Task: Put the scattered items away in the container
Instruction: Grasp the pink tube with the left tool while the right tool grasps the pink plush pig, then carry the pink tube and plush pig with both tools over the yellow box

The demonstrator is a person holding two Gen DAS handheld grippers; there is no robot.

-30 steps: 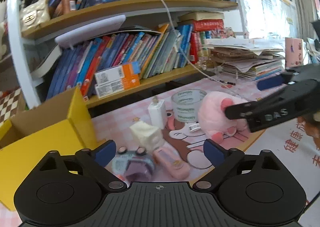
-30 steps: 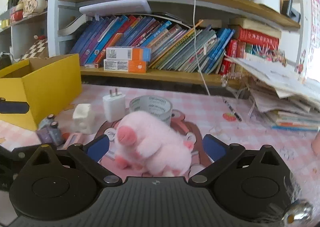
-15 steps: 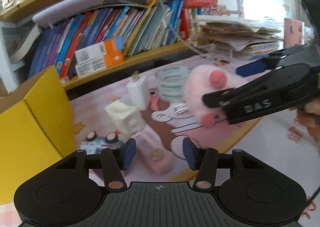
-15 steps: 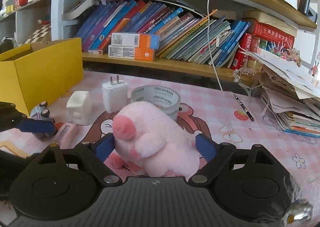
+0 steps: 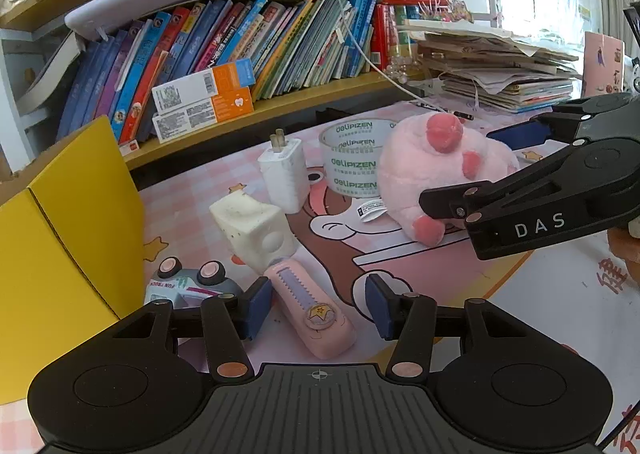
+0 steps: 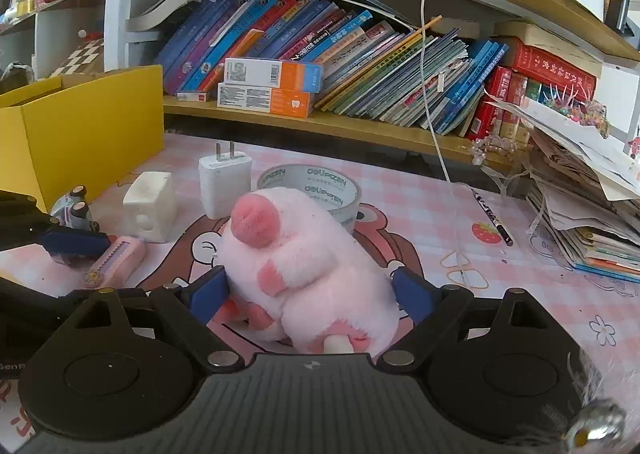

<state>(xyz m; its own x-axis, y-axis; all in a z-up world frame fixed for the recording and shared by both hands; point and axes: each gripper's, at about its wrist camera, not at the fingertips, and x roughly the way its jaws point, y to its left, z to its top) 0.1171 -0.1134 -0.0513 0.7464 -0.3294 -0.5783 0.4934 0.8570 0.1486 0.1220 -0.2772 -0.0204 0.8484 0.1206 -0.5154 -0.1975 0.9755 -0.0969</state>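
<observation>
We are in the grasping step. Our right claw (image 6: 310, 294) squeezes the pink plush (image 6: 304, 258) at six o'clock; our left claw (image 5: 316, 310), part open, straddles the pink case (image 5: 310, 310) without pinching it. Next: close, lift, carry to the yellow box (image 5: 68, 254) at nine o'clock.

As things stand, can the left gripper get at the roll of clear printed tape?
Probably not directly: the left gripper straddles the pink case, and the white cube and charger stand before the tape.

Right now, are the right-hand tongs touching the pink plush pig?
Touching. The right wrist view shows the right tongs with both blue pads pressed into the sides of the plush pig, no gap.
</observation>
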